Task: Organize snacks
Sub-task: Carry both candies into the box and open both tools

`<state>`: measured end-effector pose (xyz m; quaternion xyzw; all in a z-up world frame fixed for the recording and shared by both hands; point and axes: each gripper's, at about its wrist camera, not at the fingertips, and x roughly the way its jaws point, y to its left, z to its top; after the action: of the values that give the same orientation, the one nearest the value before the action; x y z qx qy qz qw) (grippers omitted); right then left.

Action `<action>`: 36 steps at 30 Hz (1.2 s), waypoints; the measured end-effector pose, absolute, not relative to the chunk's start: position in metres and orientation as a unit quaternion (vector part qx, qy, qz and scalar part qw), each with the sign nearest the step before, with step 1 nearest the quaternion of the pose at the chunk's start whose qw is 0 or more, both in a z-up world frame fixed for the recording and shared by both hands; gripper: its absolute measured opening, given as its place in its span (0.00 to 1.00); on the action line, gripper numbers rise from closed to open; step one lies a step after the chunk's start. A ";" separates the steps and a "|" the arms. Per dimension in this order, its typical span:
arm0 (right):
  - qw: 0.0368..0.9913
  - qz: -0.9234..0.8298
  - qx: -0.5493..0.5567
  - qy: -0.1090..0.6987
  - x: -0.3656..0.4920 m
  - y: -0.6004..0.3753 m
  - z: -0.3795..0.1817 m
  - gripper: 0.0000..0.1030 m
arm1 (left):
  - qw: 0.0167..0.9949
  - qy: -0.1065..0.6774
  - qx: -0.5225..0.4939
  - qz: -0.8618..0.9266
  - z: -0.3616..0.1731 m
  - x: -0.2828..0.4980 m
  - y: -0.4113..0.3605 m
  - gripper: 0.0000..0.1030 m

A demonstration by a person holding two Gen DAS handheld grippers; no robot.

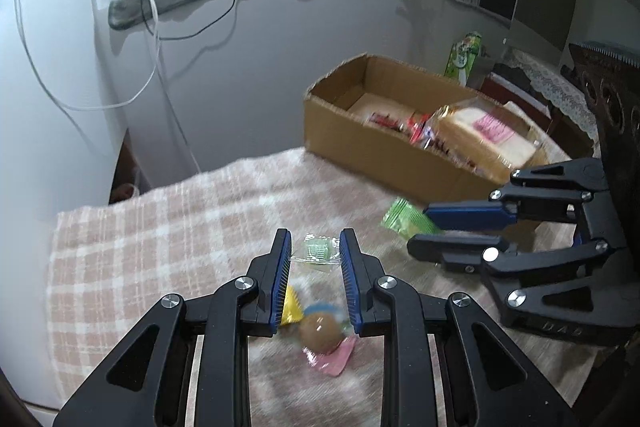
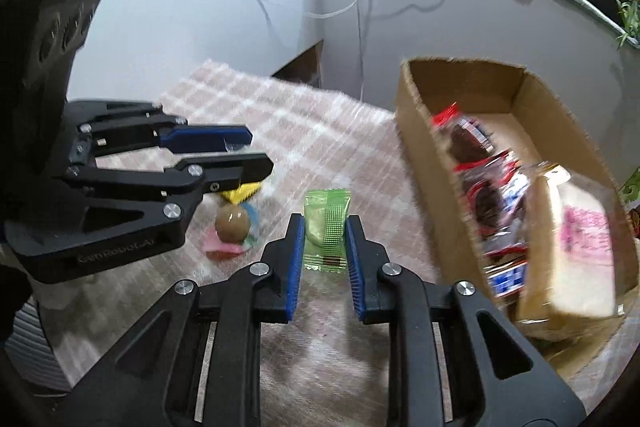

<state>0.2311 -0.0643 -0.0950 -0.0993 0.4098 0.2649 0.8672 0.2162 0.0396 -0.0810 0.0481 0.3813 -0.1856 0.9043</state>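
Observation:
My left gripper (image 1: 314, 241) is open around a small clear wrapper with a green sweet (image 1: 317, 250) on the pink checked cloth (image 1: 180, 227). Below it lie a brown round snack (image 1: 320, 333), a yellow packet (image 1: 291, 307) and a pink packet (image 1: 336, 359). My right gripper (image 2: 323, 225) is open, its fingers on either side of a green snack packet (image 2: 326, 227); it also shows in the left wrist view (image 1: 404, 219). The left gripper shows in the right wrist view (image 2: 256, 151).
An open cardboard box (image 1: 360, 147) at the cloth's far right holds a bag of sliced bread (image 1: 484, 135) and red-wrapped snacks (image 2: 476, 179). A green carton (image 1: 464, 57) stands behind it. Cables hang on the white wall at left.

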 end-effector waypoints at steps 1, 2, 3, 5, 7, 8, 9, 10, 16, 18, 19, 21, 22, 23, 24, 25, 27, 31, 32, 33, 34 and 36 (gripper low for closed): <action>0.869 0.265 -0.097 0.406 0.234 -0.067 -0.090 0.21 | 0.905 0.378 0.049 -0.187 -0.079 0.218 0.037 0.22; 0.871 0.264 -0.095 0.403 0.234 -0.070 -0.086 0.21 | 0.906 0.376 0.049 -0.188 -0.077 0.219 0.035 0.22; 0.875 0.262 -0.092 0.398 0.236 -0.075 -0.081 0.21 | 0.906 0.374 0.048 -0.190 -0.075 0.221 0.032 0.22; 0.878 0.260 -0.086 0.394 0.240 -0.082 -0.073 0.21 | 0.908 0.369 0.047 -0.193 -0.072 0.225 0.026 0.22; 0.883 0.253 -0.080 0.386 0.245 -0.092 -0.064 0.21 | 0.909 0.365 0.046 -0.196 -0.069 0.227 0.021 0.22; 0.885 0.252 -0.078 0.384 0.247 -0.096 -0.061 0.21 | 0.909 0.362 0.045 -0.199 -0.067 0.229 0.019 0.22; 0.887 0.250 -0.075 0.382 0.249 -0.099 -0.058 0.21 | 0.910 0.359 0.047 -0.201 -0.065 0.231 0.016 0.22; 0.888 0.249 -0.072 0.380 0.252 -0.103 -0.055 0.21 | 0.911 0.355 0.049 -0.201 -0.062 0.231 0.014 0.22; 0.898 0.235 -0.065 0.366 0.265 -0.123 -0.040 0.21 | 0.916 0.340 0.049 -0.208 -0.047 0.244 0.001 0.22; 0.900 0.231 -0.064 0.363 0.270 -0.127 -0.037 0.21 | 0.916 0.338 0.047 -0.212 -0.045 0.249 -0.004 0.22; 0.901 0.228 -0.062 0.363 0.274 -0.130 -0.036 0.21 | 0.916 0.337 0.046 -0.213 -0.044 0.251 -0.006 0.22; 0.901 0.225 -0.058 0.365 0.281 -0.135 -0.036 0.21 | 0.916 0.334 0.045 -0.216 -0.043 0.256 -0.012 0.22; 0.901 0.225 -0.057 0.367 0.284 -0.137 -0.036 0.21 | 0.916 0.333 0.045 -0.218 -0.042 0.259 -0.014 0.22; 0.900 0.223 -0.055 0.369 0.288 -0.140 -0.037 0.21 | 0.916 0.332 0.043 -0.220 -0.041 0.262 -0.018 0.22; 0.900 0.221 -0.054 0.371 0.291 -0.142 -0.037 0.21 | 0.916 0.332 0.041 -0.222 -0.040 0.264 -0.020 0.22; 0.900 0.219 -0.051 0.373 0.296 -0.146 -0.037 0.21 | 0.916 0.332 0.039 -0.224 -0.040 0.267 -0.023 0.22; 0.900 0.214 -0.043 0.377 0.302 -0.153 -0.039 0.21 | 0.914 0.333 0.036 -0.228 -0.040 0.272 -0.029 0.22; 0.898 0.206 -0.027 0.388 0.312 -0.166 -0.044 0.21 | 0.911 0.335 0.040 -0.238 -0.044 0.277 -0.044 0.22; 0.898 0.203 -0.024 0.390 0.314 -0.169 -0.046 0.21 | 0.910 0.336 0.041 -0.239 -0.044 0.278 -0.047 0.22; 0.898 0.201 -0.023 0.392 0.314 -0.171 -0.046 0.21 | 0.910 0.336 0.042 -0.240 -0.045 0.278 -0.050 0.23; 0.898 0.199 -0.022 0.393 0.315 -0.174 -0.047 0.21 | 0.909 0.336 0.042 -0.242 -0.045 0.278 -0.053 0.23; 0.899 0.194 -0.020 0.392 0.314 -0.178 -0.048 0.21 | 0.909 0.336 0.042 -0.244 -0.046 0.278 -0.056 0.23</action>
<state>0.3142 -0.1780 -0.0476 -0.0203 0.3921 0.1936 0.8991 0.2781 -0.0565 -0.0457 0.0416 0.3364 -0.2436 0.9087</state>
